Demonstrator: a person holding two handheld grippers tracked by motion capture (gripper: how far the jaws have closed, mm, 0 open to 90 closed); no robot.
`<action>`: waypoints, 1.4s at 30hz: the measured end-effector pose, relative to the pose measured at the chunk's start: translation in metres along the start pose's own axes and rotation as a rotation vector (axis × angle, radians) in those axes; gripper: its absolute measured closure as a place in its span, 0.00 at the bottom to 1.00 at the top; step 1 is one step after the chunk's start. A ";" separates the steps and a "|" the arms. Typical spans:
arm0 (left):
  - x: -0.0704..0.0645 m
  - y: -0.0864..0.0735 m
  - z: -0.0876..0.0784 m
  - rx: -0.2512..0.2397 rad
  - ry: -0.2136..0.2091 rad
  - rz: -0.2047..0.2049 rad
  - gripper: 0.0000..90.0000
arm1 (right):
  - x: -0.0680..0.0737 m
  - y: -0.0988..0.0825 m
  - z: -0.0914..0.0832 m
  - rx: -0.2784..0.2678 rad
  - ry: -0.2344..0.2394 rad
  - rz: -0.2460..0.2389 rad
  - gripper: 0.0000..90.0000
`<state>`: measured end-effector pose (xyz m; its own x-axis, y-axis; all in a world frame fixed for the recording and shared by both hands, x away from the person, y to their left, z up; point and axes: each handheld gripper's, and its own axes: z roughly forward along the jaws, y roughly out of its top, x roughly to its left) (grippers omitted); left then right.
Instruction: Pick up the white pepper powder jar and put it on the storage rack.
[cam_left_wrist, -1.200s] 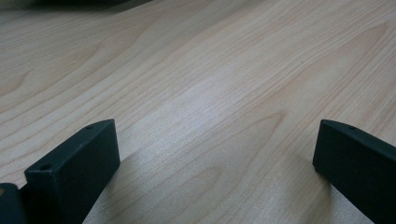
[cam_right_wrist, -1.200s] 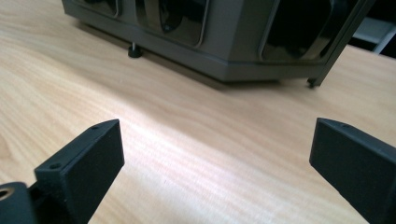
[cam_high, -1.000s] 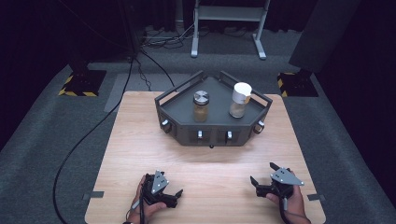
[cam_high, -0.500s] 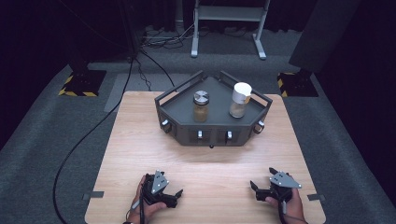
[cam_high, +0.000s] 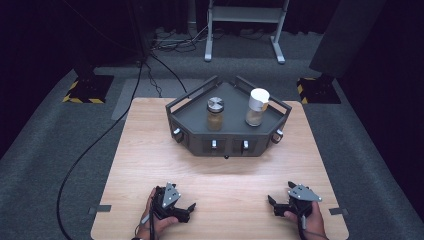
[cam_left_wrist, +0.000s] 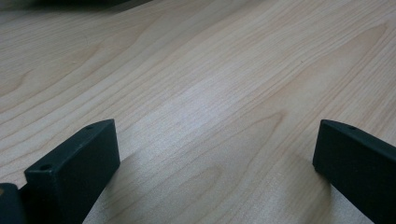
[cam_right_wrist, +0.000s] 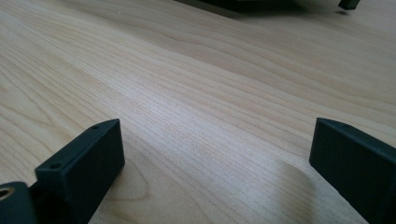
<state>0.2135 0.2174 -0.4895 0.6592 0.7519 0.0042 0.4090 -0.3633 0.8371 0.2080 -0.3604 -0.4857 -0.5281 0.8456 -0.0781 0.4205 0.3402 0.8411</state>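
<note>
Two jars stand in the dark grey, angular metal tray (cam_high: 200, 131) at the far middle of the light wooden table (cam_high: 145, 150). The glass jar with the silver metal lid and brown contents (cam_high: 215, 114) is on the tray's left half. The glass jar with the white cap and pale contents (cam_high: 257, 107) is on its right half, a little farther back. The two stand apart and upright. Any label on either jar is too small to read, and no writing can be made out on the tray.

Both jars are well apart from the grippers, which lie low at the table's near edge, on the opposite side of the table from the tray. The left gripper (cam_high: 186, 208), black with a grey three-cornered plate on top, sits in front of the tray's left end. Its jaws stand wide apart over bare wood, as the left gripper view shows, with nothing between them. The right gripper (cam_high: 272, 202), of the same make, sits in front of the tray's right end. Its jaws are likewise spread with only wood grain between them. In the right gripper view a dark shape at the top edge is probably the tray's underside. There are four small silver knobs on the tray's front faces.
</note>
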 end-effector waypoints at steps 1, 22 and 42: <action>0.000 0.000 0.000 0.000 0.000 0.000 0.01 | -0.002 0.001 0.000 0.008 0.007 0.016 0.03; 0.000 0.000 0.000 -0.002 -0.003 0.002 0.00 | -0.010 0.004 0.002 0.025 0.036 0.046 0.03; 0.000 0.000 0.000 -0.001 -0.003 0.003 0.01 | -0.009 0.004 0.002 0.026 0.034 0.047 0.03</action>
<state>0.2139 0.2172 -0.4897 0.6623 0.7492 0.0055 0.4062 -0.3652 0.8377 0.2164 -0.3659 -0.4825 -0.5315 0.8468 -0.0200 0.4643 0.3110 0.8293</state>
